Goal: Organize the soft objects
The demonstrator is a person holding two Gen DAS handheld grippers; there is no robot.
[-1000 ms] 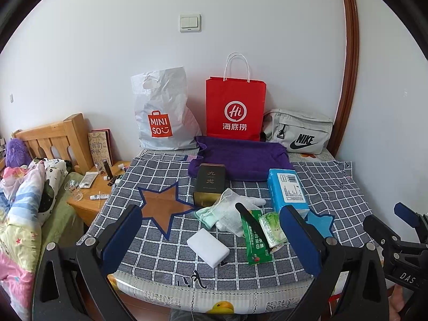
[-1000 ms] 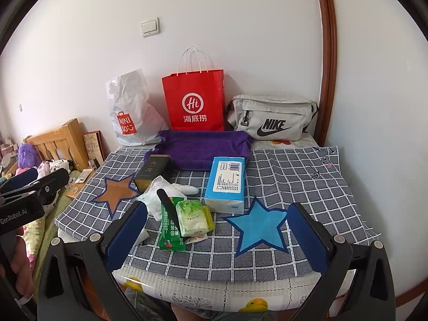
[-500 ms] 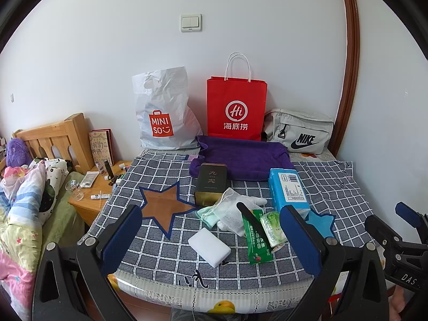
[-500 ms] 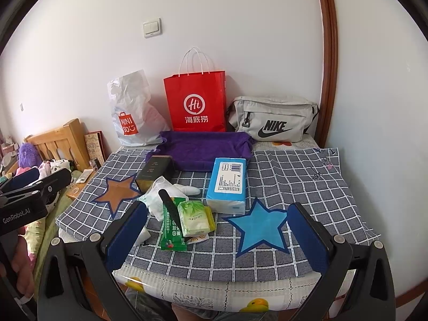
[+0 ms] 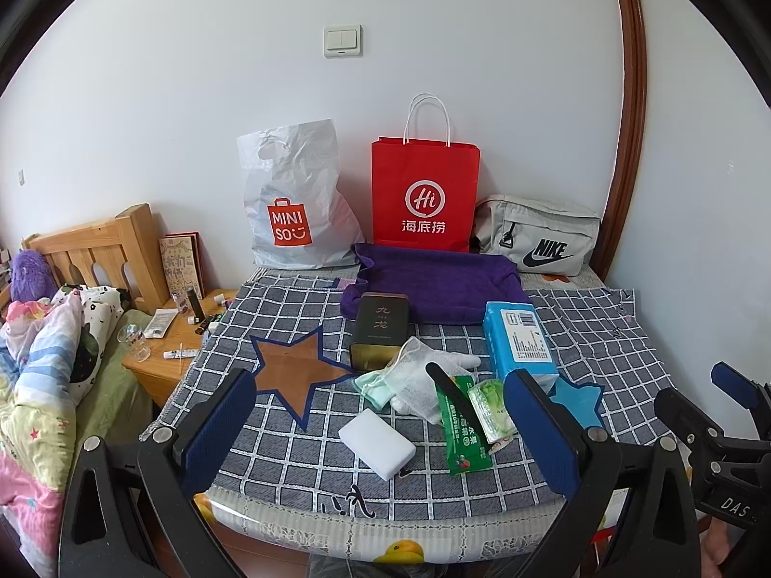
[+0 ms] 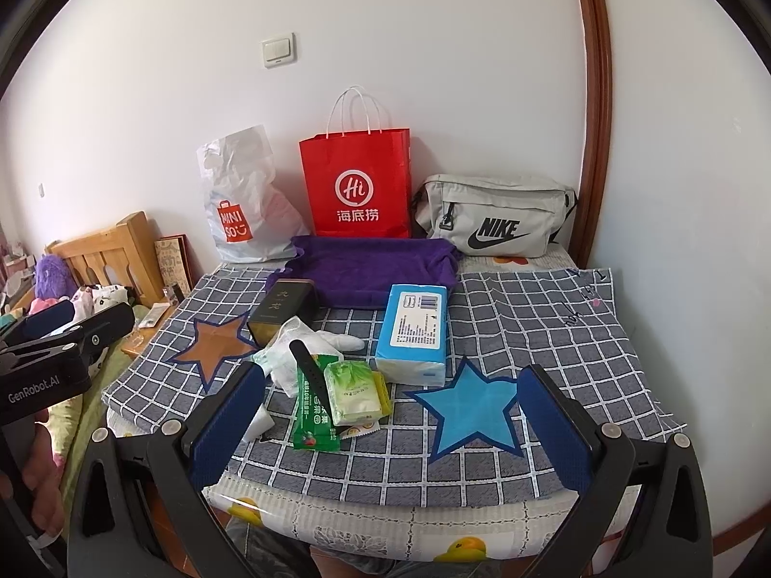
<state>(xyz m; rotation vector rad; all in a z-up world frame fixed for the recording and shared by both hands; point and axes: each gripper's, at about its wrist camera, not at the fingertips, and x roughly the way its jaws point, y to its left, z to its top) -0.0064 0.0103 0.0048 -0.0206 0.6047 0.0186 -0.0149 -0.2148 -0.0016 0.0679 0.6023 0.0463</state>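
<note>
Where the right hand-held gripper [image 6: 390,419] gapes, its finger hides the sponge [image 6: 258,421].

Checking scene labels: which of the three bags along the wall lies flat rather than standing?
The grey Nike bag, at the right end; the other two stand upright.

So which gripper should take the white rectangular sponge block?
Left, probably. The white rectangular sponge block lies between the open left gripper fingers; the right gripper's left finger mostly hides it.
</note>
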